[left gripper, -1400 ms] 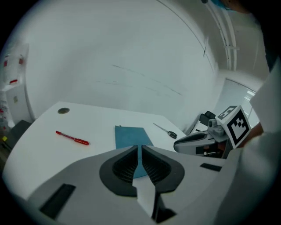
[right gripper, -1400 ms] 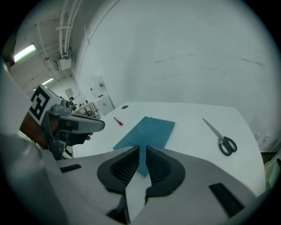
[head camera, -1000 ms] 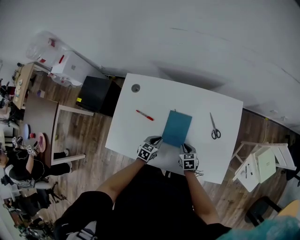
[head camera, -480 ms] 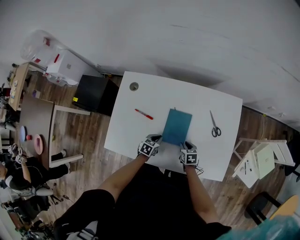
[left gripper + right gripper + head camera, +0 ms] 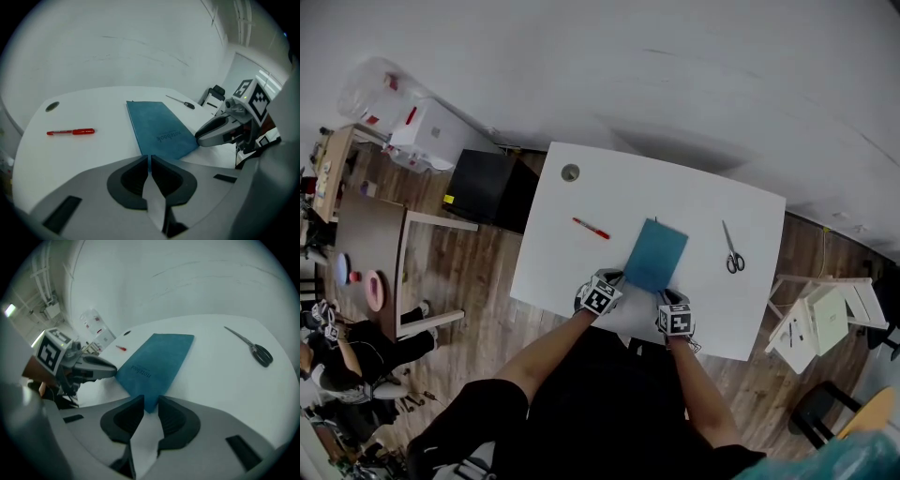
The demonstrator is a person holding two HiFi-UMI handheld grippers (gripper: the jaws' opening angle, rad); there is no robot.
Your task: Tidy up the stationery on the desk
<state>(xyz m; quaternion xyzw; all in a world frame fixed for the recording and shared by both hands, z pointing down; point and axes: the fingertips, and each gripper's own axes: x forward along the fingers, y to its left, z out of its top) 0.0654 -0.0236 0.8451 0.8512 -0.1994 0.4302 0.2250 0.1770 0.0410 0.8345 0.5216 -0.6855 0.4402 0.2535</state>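
A teal notebook [image 5: 656, 255] lies slightly askew in the middle of the white desk [image 5: 694, 202], its near edge toward me. My left gripper [image 5: 617, 278] is shut on the notebook's near left corner [image 5: 159, 129], a thin blue edge showing between the jaws [image 5: 148, 158]. My right gripper [image 5: 667, 293] is shut on the near right corner [image 5: 157, 359], which fills the gap at its fingertips [image 5: 150, 405]. A red pen [image 5: 591, 229] lies left of the notebook. Scissors [image 5: 732, 251] lie to its right. Each gripper shows in the other's view, the right gripper [image 5: 208, 135] and the left gripper [image 5: 104, 370].
A round cable hole [image 5: 570, 172] sits at the desk's far left corner. A black box [image 5: 492, 187] stands on the floor left of the desk, a white stool with papers [image 5: 820, 323] to its right. A wooden side table [image 5: 380, 244] is further left.
The notebook has turned a little clockwise, its far end swinging right. Both grippers stay at its near corners, the right one slightly closer in.
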